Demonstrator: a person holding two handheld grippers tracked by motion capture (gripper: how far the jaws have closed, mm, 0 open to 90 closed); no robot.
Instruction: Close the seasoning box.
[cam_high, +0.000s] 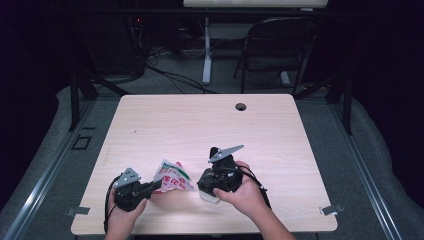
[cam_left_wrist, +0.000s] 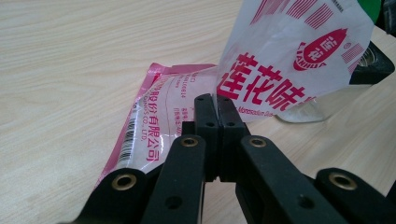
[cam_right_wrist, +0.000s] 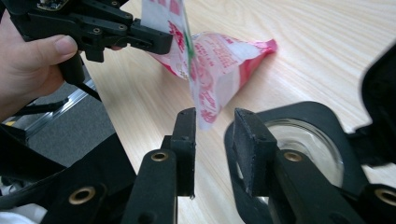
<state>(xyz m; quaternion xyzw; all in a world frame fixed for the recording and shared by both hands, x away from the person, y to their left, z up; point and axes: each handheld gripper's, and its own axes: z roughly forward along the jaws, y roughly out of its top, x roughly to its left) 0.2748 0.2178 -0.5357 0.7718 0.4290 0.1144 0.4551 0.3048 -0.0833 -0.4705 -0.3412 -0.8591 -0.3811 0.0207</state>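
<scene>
A white and pink-red plastic pouch (cam_high: 172, 177) with printed characters lies near the table's front edge, one end lifted. My left gripper (cam_high: 156, 185) is shut on that lifted edge; in the left gripper view the jaws (cam_left_wrist: 217, 100) meet on the film while the pouch (cam_left_wrist: 285, 56) rises above them. My right gripper (cam_high: 202, 184) stands open just right of the pouch. In the right gripper view a hanging corner of the pouch (cam_right_wrist: 219, 70) dips between the parted jaws (cam_right_wrist: 215, 116), close to the left pad. The left gripper (cam_right_wrist: 154, 39) shows at the upper left.
A clear glass jar (cam_right_wrist: 306, 144) sits right behind my right jaw, and shows below the right gripper as a jar (cam_high: 210, 196) near the front edge. The light wooden table (cam_high: 200, 125) has a cable hole (cam_high: 241, 106) at the back. A folding chair (cam_high: 280, 45) stands beyond it.
</scene>
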